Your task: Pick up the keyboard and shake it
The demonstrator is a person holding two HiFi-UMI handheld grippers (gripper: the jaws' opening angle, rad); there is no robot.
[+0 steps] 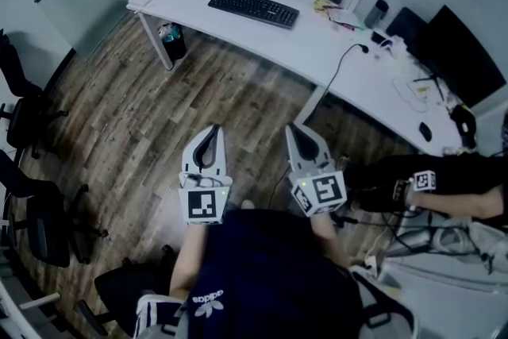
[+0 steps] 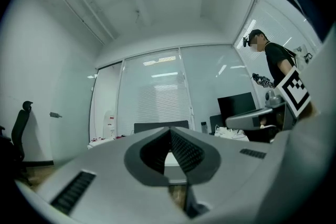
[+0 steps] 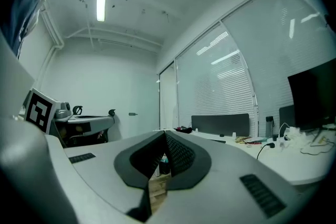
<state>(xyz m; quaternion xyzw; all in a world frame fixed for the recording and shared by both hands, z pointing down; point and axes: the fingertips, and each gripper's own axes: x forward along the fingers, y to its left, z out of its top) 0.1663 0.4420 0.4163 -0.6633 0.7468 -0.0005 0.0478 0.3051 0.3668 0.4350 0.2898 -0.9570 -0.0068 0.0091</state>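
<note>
A black keyboard [image 1: 253,9] lies flat on the long white desk [image 1: 317,52] at the far side of the room. My left gripper [image 1: 209,130] and right gripper [image 1: 297,130] are held level in front of my body, well short of the desk. Both are shut with nothing between their jaws. In the left gripper view the closed tips [image 2: 170,131] point toward the desk edge. From the right gripper view, the closed tips [image 3: 164,135] face the desk [image 3: 294,162], where the keyboard shows only as a thin dark sliver [image 3: 216,135].
Dark monitors [image 1: 464,52] and cables sit at the desk's right end, a bottle [image 1: 376,13] and papers near the middle. Black chairs [image 1: 32,210] stand at the left. A second person [image 1: 444,186] with a gripper stands at the right. Wooden floor [image 1: 159,115] lies between me and the desk.
</note>
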